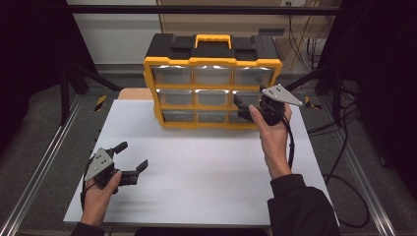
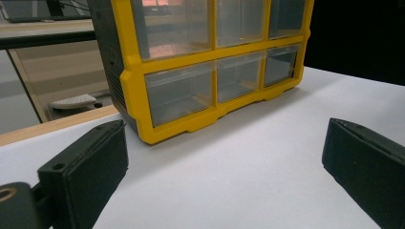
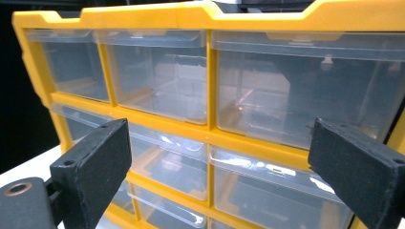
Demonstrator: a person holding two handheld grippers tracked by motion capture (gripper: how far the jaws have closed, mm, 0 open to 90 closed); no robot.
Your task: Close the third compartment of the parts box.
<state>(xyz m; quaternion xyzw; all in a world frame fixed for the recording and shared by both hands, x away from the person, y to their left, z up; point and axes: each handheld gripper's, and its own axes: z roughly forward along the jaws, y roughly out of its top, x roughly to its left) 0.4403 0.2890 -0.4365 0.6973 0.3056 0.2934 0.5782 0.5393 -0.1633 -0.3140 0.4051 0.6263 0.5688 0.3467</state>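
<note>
Yellow-framed and fitted with clear drawers, the organizer point(image 1: 212, 83) is standing at the far edge of the white table point(image 1: 196, 167), near its middle. I am holding my right gripper point(image 1: 246, 105) up against the right-hand drawers point(image 3: 291, 86), jaws spread wide and grasping nothing; which drawer I am aiming at I cannot tell for sure. To do this well, I judge I should be centring the jaws on one drawer's lip and pulling straight out. My left gripper point(image 1: 132, 158) is hovering released near the table's near left corner, ready to brace the frame.
</note>
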